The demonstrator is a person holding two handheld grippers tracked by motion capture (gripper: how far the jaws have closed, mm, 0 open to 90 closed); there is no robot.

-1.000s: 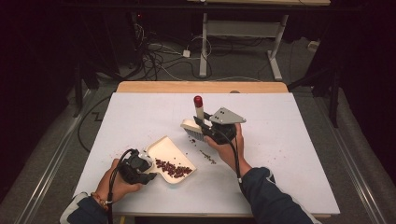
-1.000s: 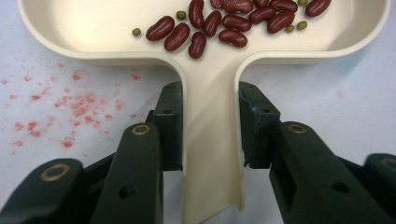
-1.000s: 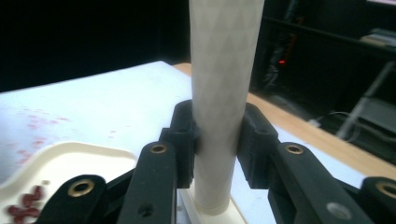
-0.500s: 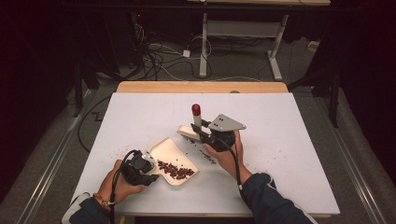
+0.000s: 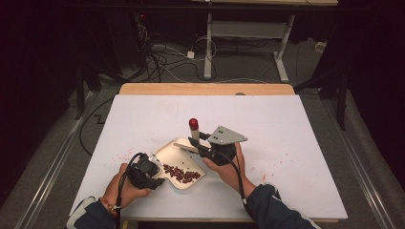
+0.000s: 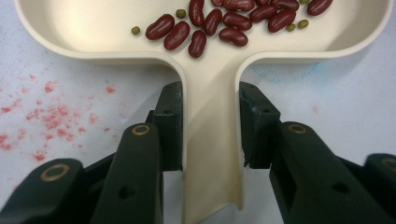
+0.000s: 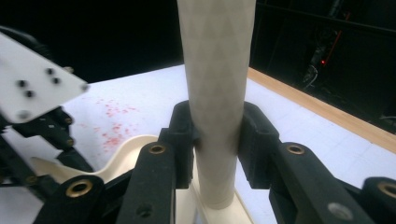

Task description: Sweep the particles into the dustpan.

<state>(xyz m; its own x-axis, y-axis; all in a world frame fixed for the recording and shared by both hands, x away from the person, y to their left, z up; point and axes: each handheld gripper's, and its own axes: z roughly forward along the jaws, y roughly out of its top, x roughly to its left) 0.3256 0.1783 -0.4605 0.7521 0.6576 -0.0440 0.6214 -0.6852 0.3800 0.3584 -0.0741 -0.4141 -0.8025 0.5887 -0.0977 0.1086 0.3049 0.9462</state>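
A cream dustpan (image 5: 173, 152) (image 6: 93, 28) lies on the white table and holds red beans (image 5: 181, 174) (image 6: 224, 23) with a few small green ones. My left gripper (image 5: 160, 171) (image 6: 210, 98) is shut on its flat handle (image 6: 212, 149), both pads pressed to the sides. My right gripper (image 5: 197, 143) (image 7: 217, 116) is shut on the cream shaft (image 7: 217, 56) of a small brush with a red top (image 5: 193, 124). The brush head (image 5: 184, 144) sits at the pan's far rim.
Red specks stain the white table (image 5: 296, 124) left of the pan (image 5: 119, 155) (image 6: 51, 112) and to the right of my right hand (image 5: 260, 179). A wooden strip (image 5: 205, 89) runs along the far edge, with cables and a desk frame on the floor beyond.
My right gripper has carried the brush left and toward me, down to the dustpan's far rim. The left gripper and the pan have stayed in place.
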